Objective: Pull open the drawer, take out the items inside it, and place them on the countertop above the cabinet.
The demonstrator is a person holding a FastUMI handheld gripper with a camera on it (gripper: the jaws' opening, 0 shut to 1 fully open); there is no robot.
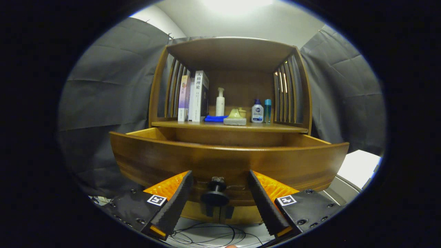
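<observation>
The drawer (227,162) stands pulled out, but its front panel hides whatever lies inside. The books (194,96) cover one end of the blue cloth (215,118). The bottles' (257,112) labels are too small to read.

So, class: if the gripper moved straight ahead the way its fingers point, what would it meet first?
Most likely the dark knob on the pulled-out drawer front. The gripper is open, its fingers either side of the knob without touching it. Depth is hard to judge, but the knob stands nearest in that line.
</observation>
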